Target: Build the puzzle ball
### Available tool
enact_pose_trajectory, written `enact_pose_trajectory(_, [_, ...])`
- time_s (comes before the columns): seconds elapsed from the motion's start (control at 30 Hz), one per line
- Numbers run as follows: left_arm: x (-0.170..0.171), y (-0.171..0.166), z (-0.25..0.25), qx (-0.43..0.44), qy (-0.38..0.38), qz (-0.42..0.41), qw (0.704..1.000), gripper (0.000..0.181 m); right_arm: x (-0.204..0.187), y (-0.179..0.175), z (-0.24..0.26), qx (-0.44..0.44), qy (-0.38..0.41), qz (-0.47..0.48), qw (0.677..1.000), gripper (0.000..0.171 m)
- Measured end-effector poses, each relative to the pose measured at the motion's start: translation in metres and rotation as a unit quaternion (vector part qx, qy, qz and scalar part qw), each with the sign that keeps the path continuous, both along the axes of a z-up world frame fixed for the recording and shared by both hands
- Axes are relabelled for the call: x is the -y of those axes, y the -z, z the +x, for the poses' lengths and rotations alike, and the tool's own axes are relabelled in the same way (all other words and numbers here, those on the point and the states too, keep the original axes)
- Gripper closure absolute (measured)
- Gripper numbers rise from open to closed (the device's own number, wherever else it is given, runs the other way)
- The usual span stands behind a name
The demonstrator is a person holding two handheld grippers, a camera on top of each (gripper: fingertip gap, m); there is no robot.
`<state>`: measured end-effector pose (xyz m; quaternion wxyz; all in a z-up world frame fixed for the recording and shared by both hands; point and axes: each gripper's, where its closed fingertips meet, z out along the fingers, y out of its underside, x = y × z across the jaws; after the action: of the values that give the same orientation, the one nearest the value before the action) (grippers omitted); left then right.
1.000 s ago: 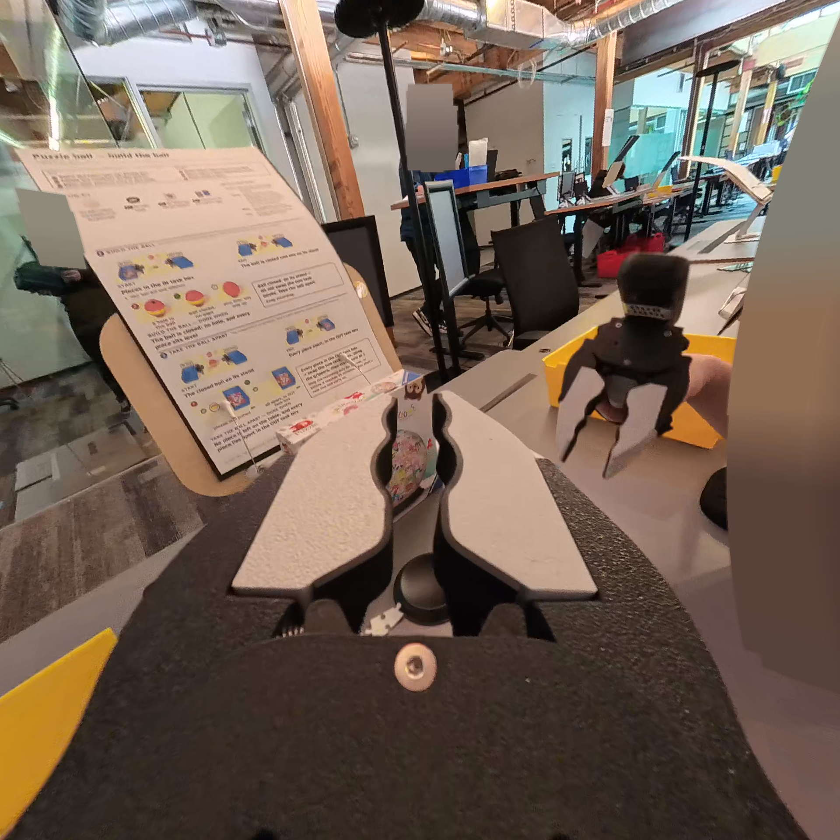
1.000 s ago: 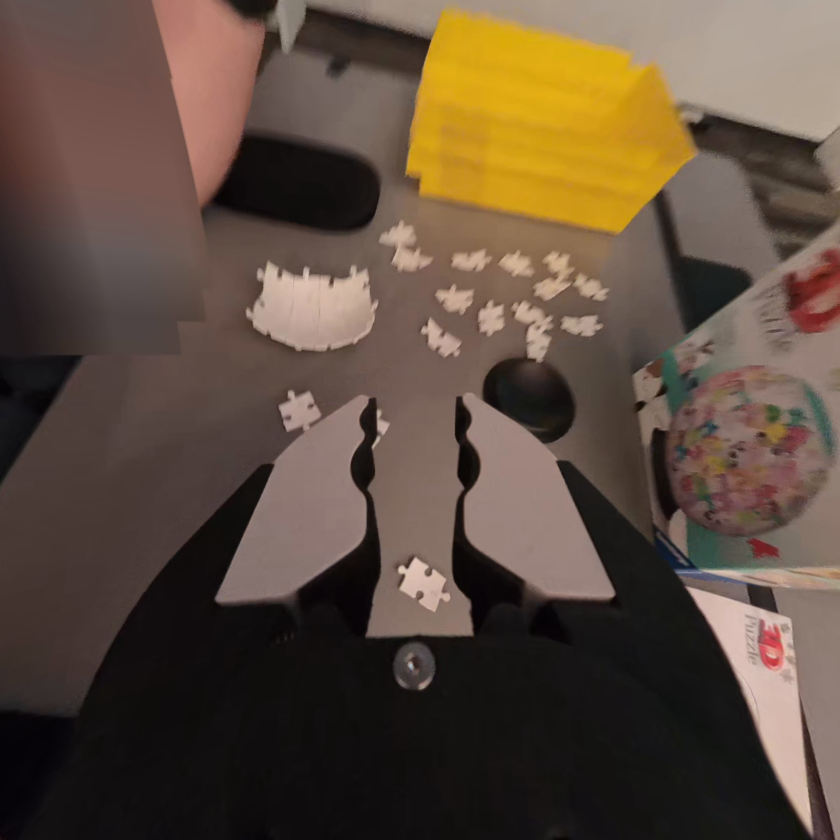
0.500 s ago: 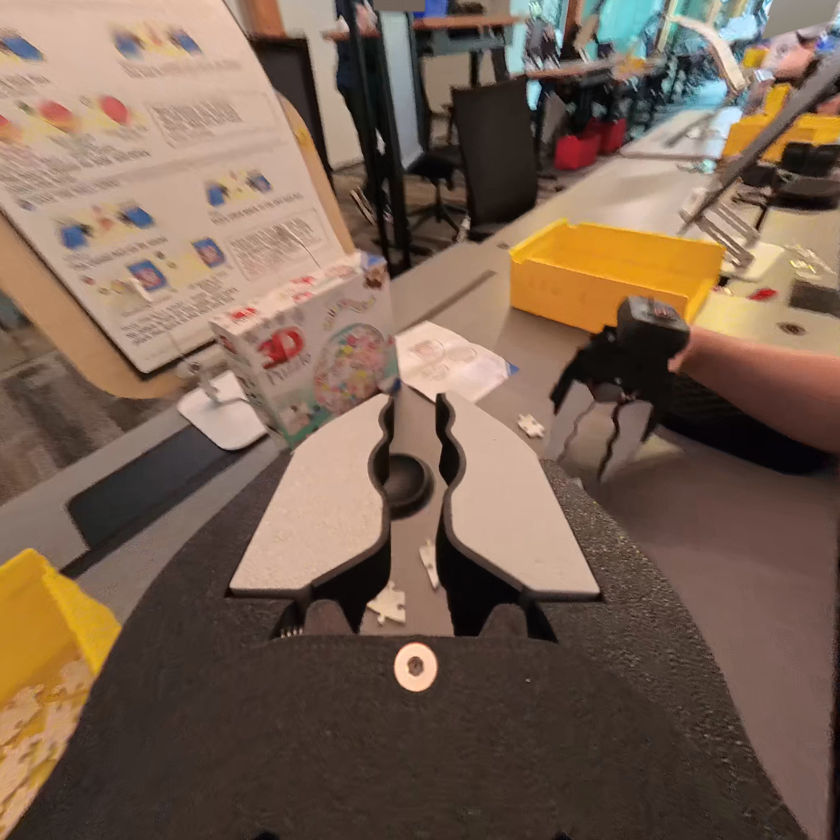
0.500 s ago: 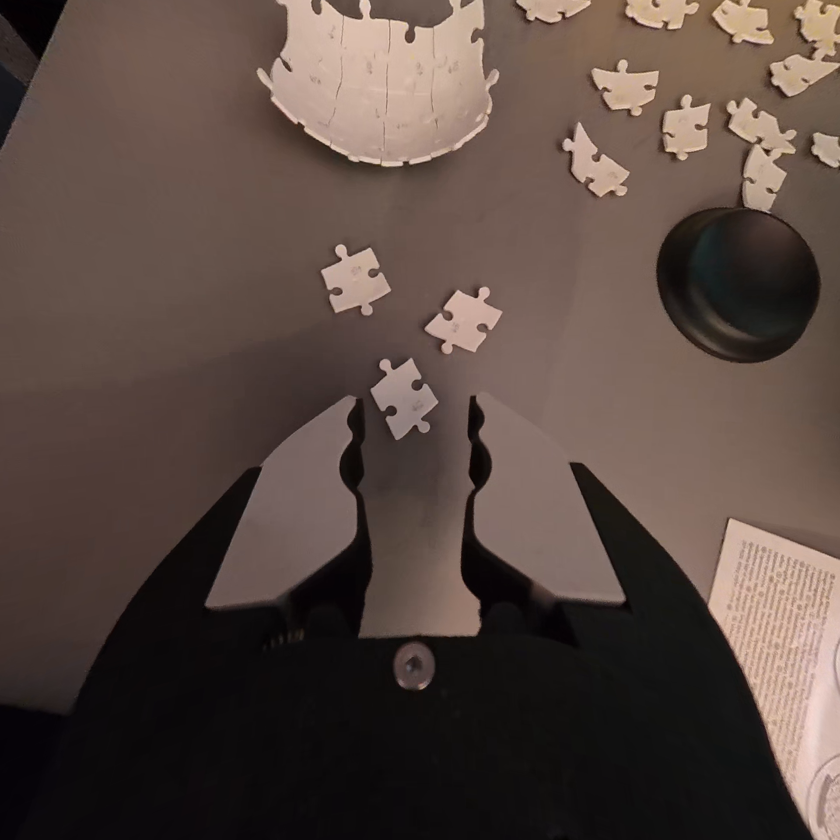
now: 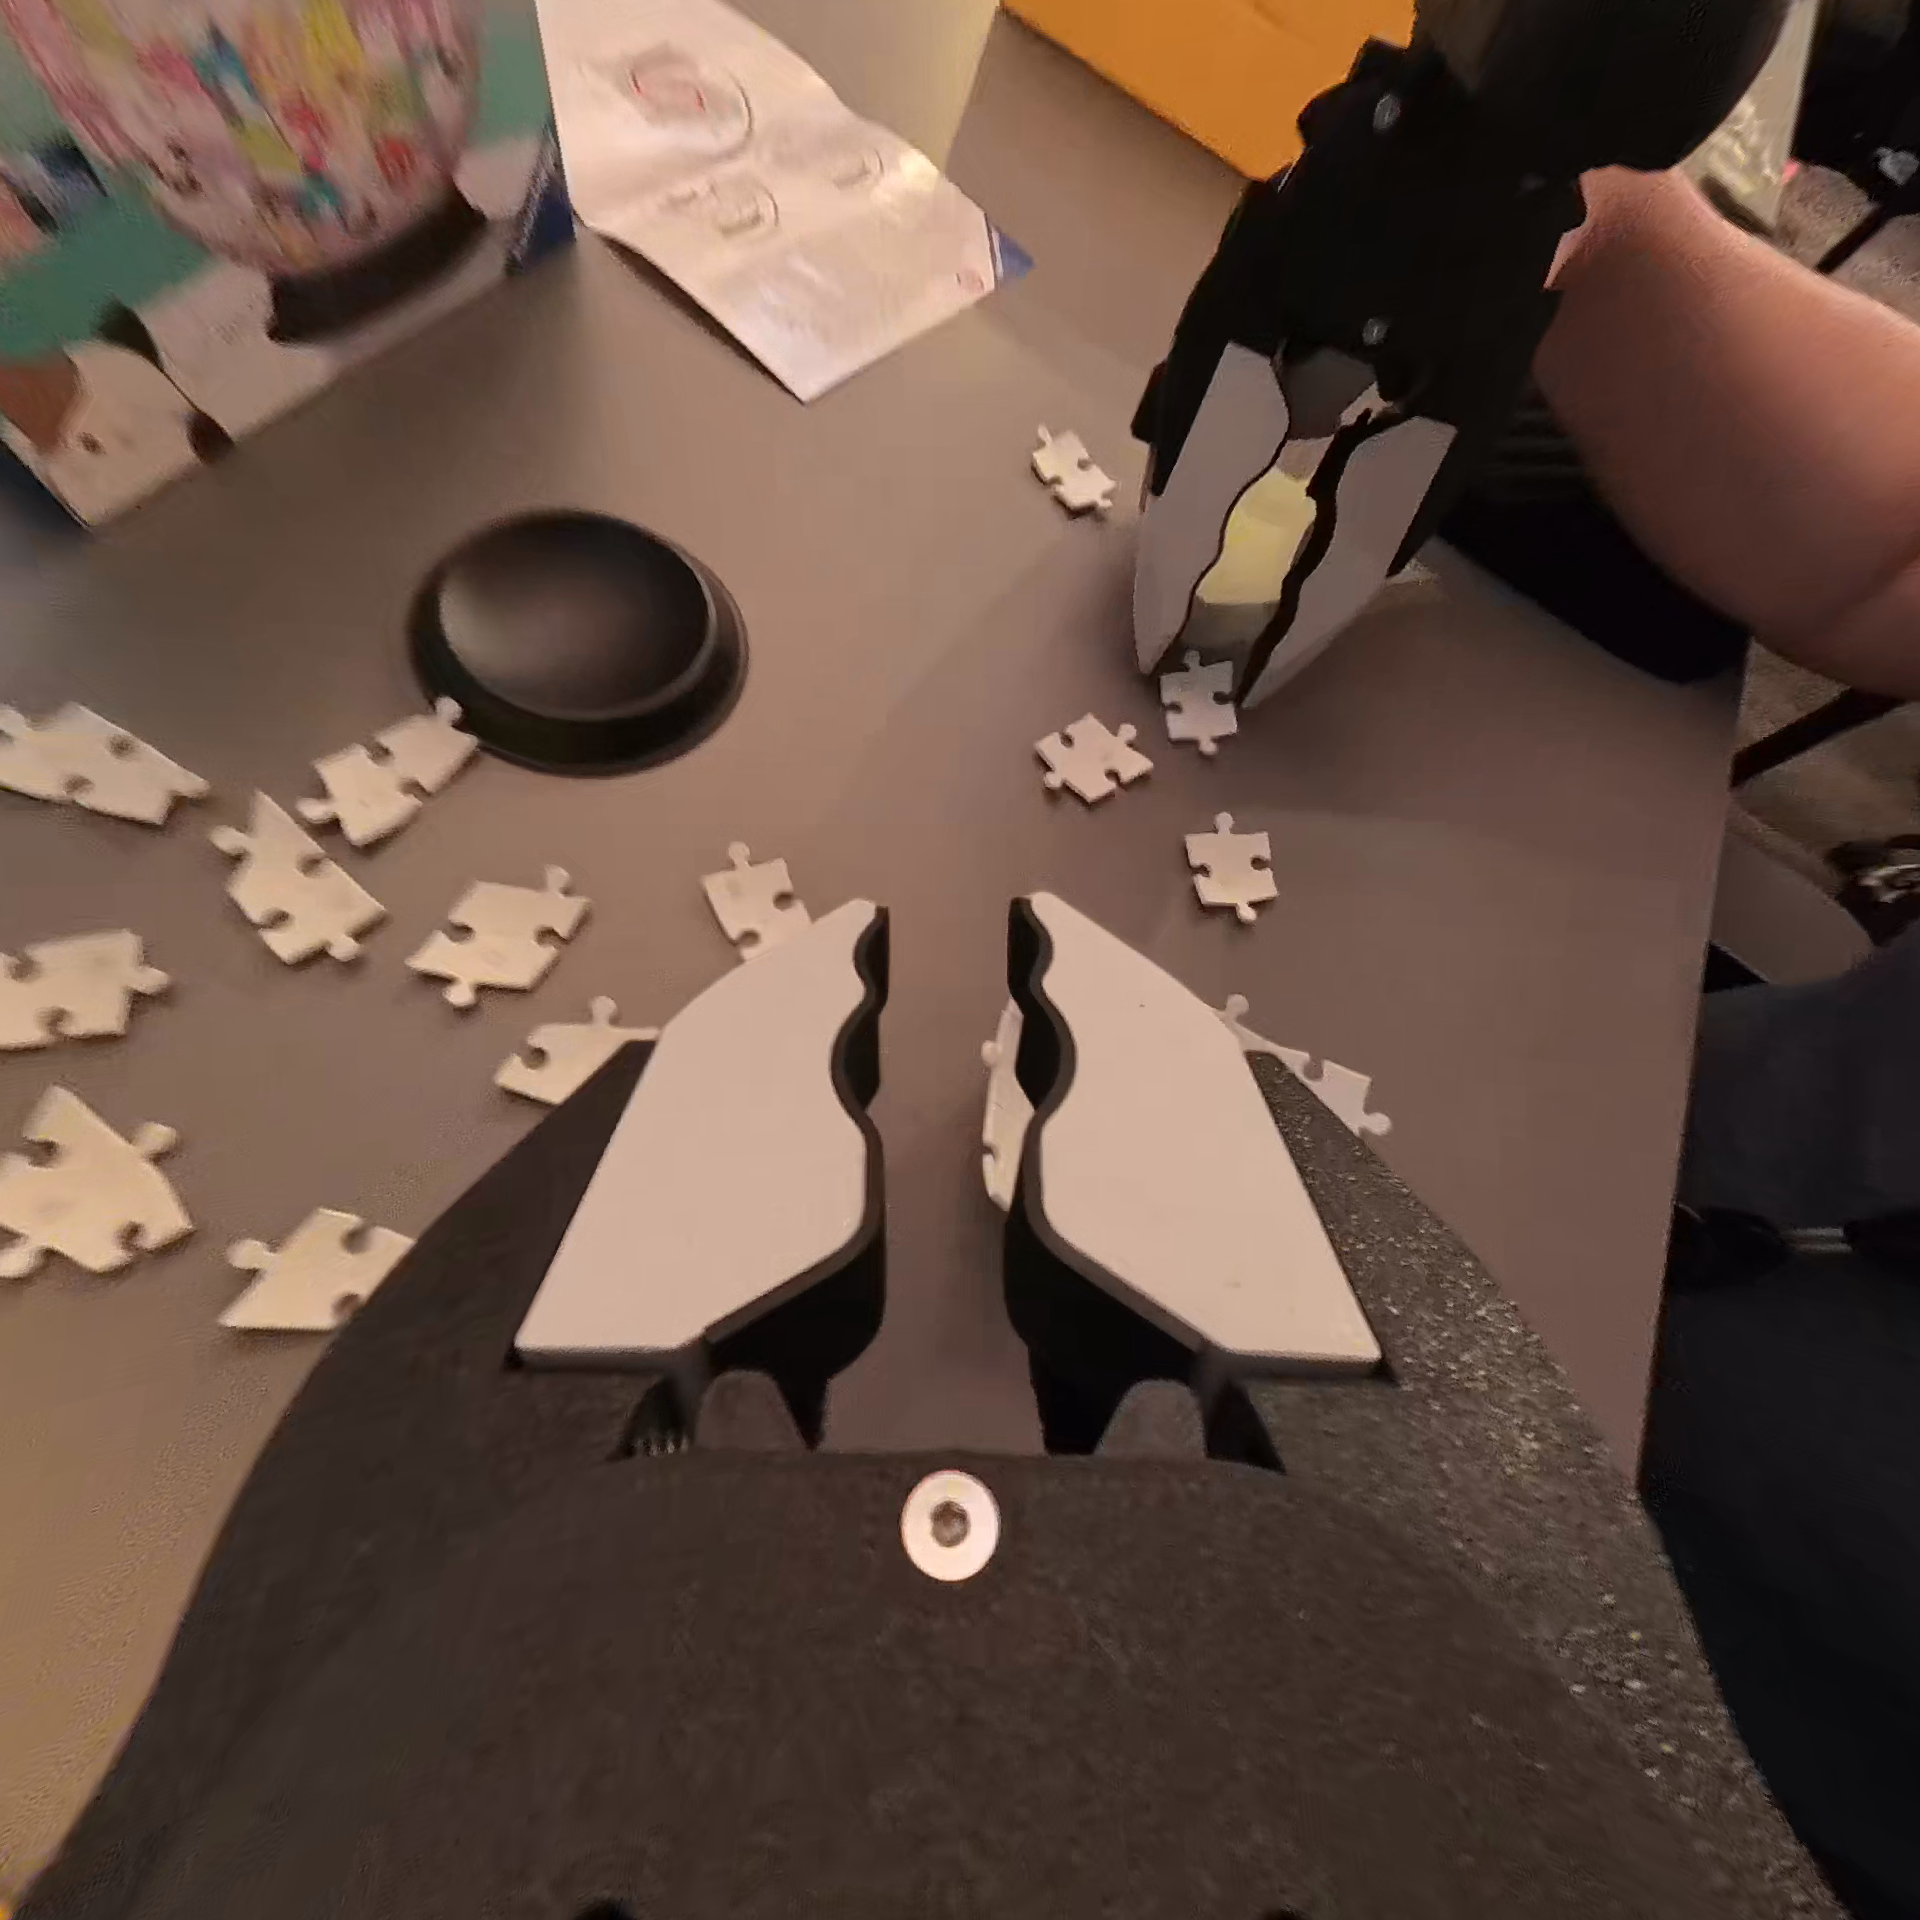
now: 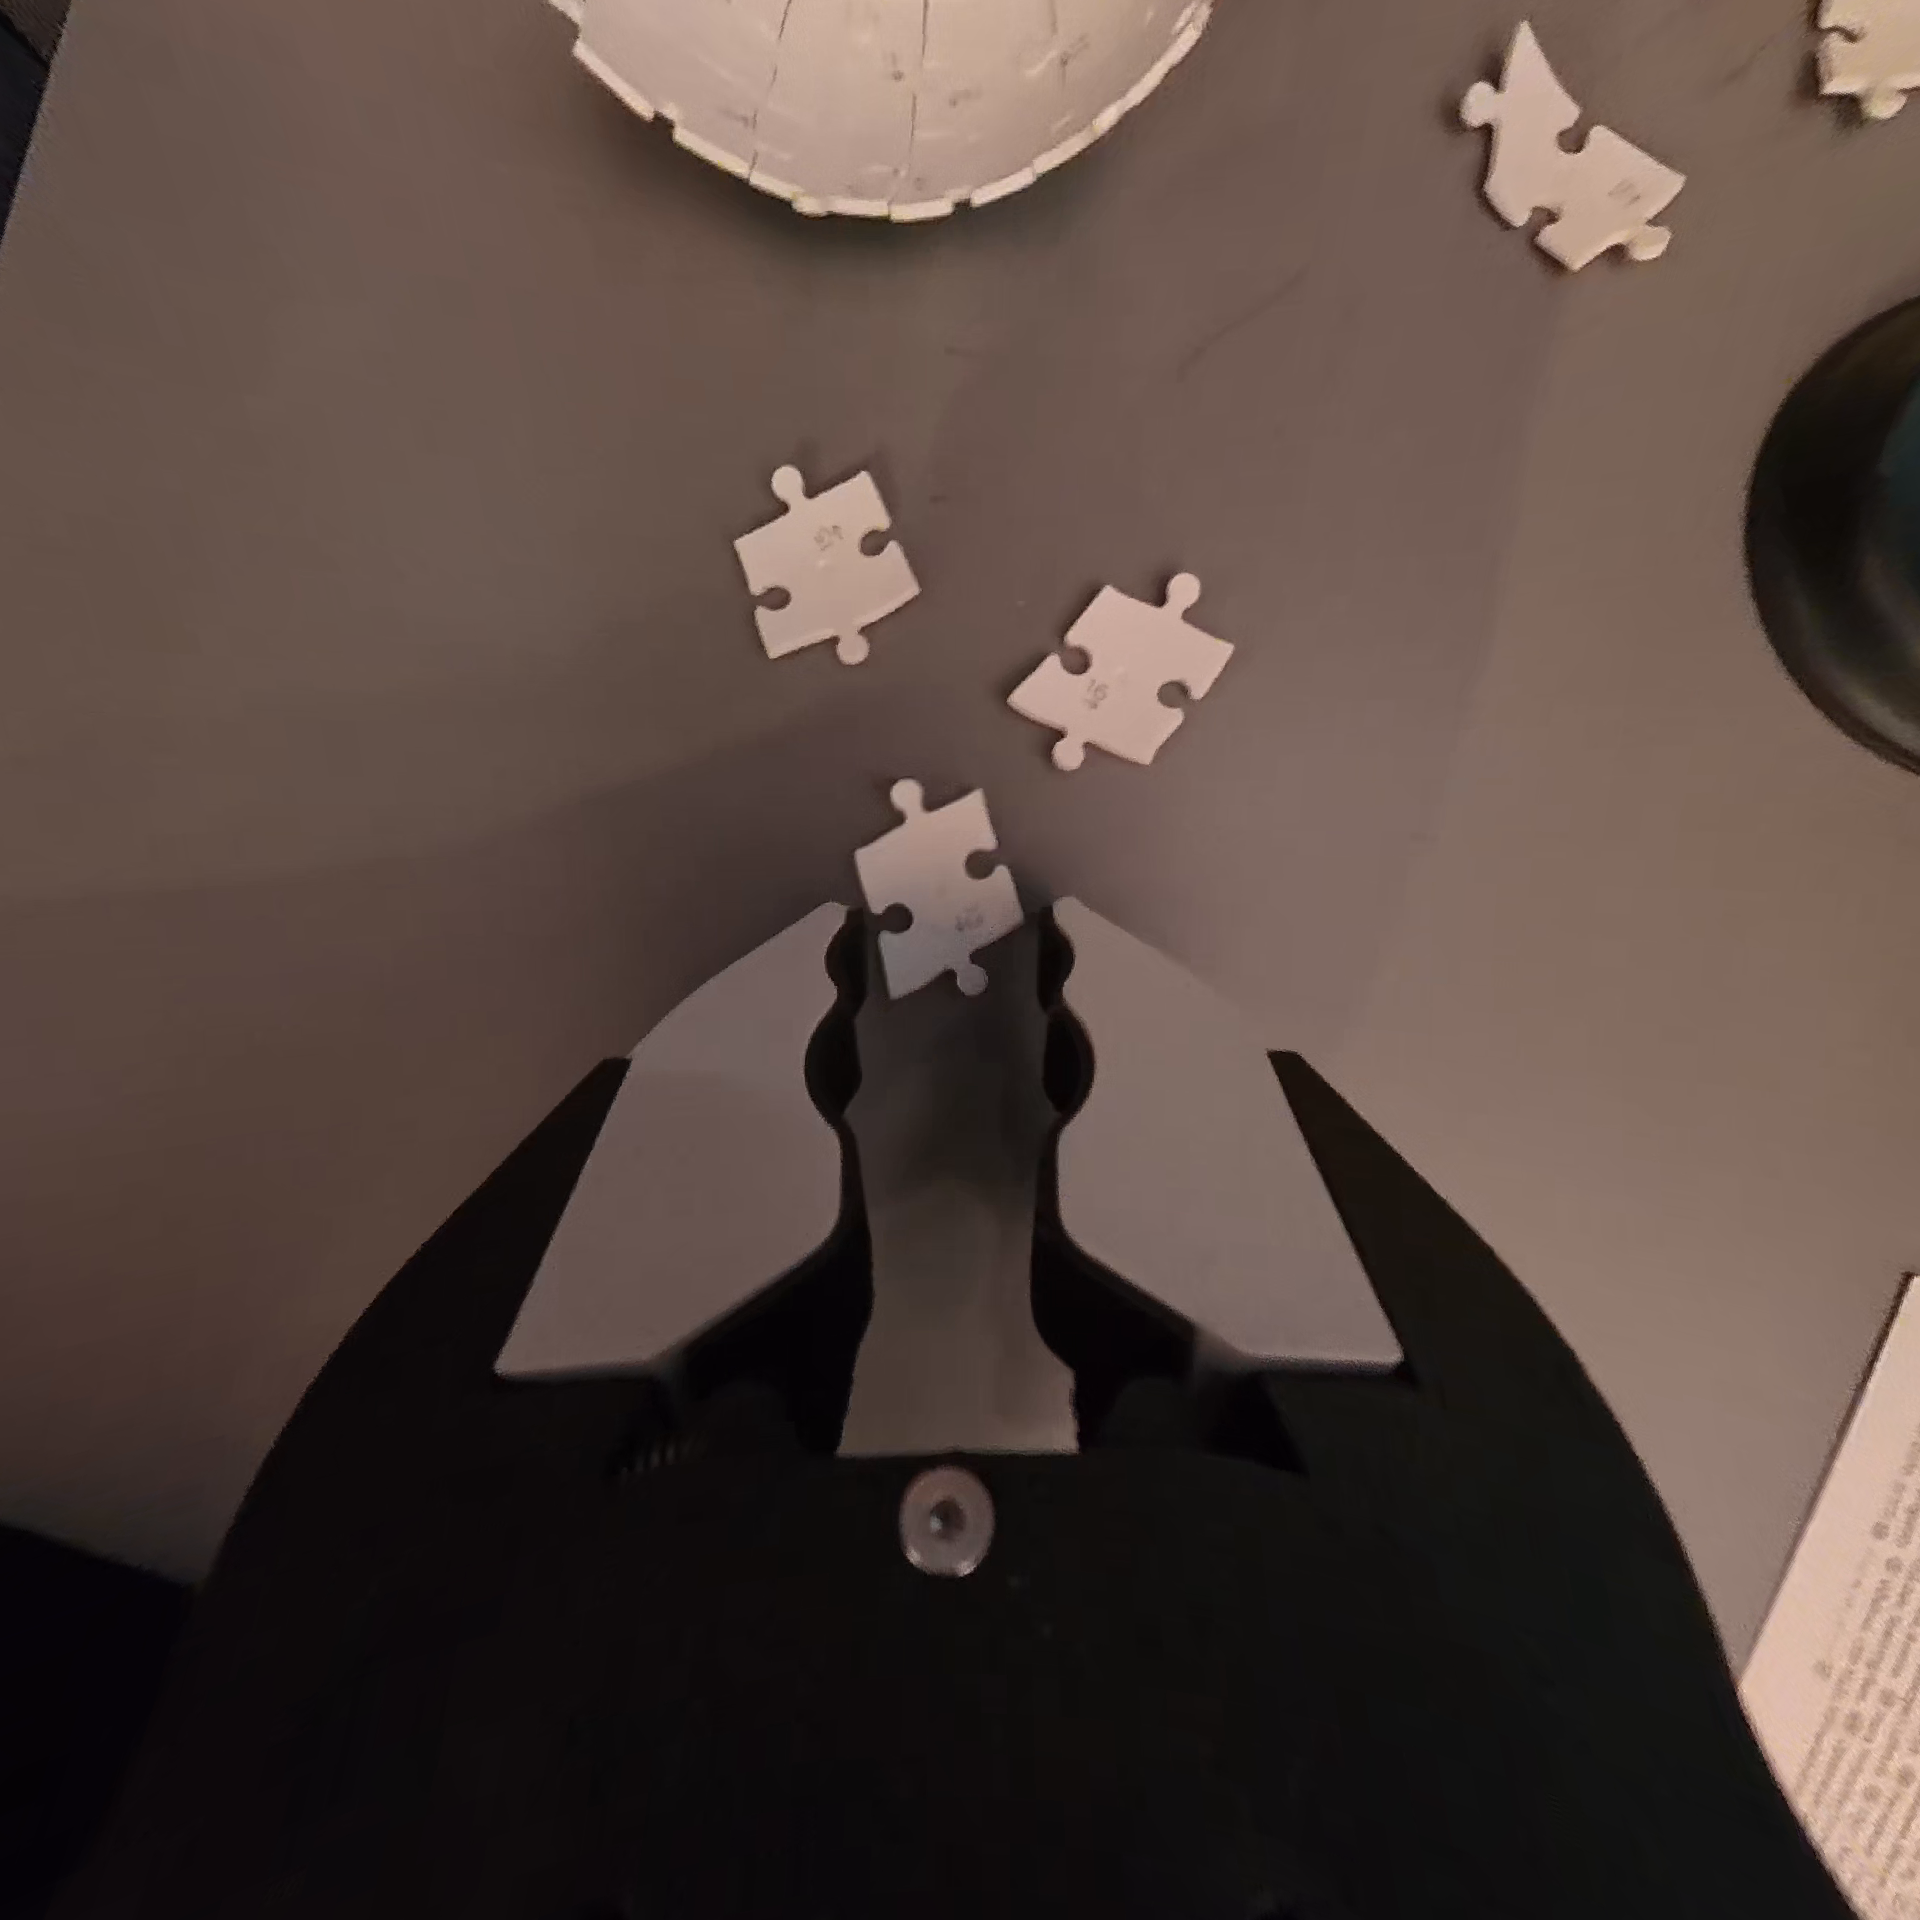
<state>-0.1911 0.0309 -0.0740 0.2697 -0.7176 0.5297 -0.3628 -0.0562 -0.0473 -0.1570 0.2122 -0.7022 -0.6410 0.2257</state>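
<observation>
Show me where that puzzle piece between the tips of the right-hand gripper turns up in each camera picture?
Left wrist view: puzzle piece lies far right, under the right gripper.
Right wrist view: centre, same piece, partly between the tips.
Shared landmark: black round stand, at the right edge in the right view.

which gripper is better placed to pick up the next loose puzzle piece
Probably right: the right gripper is open with a puzzle piece flat between its fingertips. The left gripper has only bare table between its.
</observation>
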Motion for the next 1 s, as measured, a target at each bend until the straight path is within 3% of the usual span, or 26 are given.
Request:
enact_pose_trajectory(0.1, [0.005, 0.009, -0.004, -0.001, -0.006, -0.023, 1.0, 0.166, 0.004, 0.0, 0.004, 0.003, 0.015, 0.0, 1.0, 0.138])
enact_pose_trajectory(0.4, [0.021, 0.046, -0.018, -0.062, -0.005, -0.056, 0.996, 0.162, 0.007, 0.001, 0.006, 0.0, 0.062, 0.01, 0.998, 0.142])
enact_pose_trajectory(0.6, [0.032, 0.05, -0.025, -0.063, -0.008, -0.088, 0.994, 0.164, 0.011, 0.0, 0.006, -0.008, 0.076, 0.017, 0.997, 0.142])
enact_pose_trajectory(1.0, [0.042, 0.04, -0.044, -0.04, -0.052, -0.072, 0.995, 0.162, 0.001, -0.015, 0.006, -0.039, 0.104, 0.044, 0.993, 0.143])
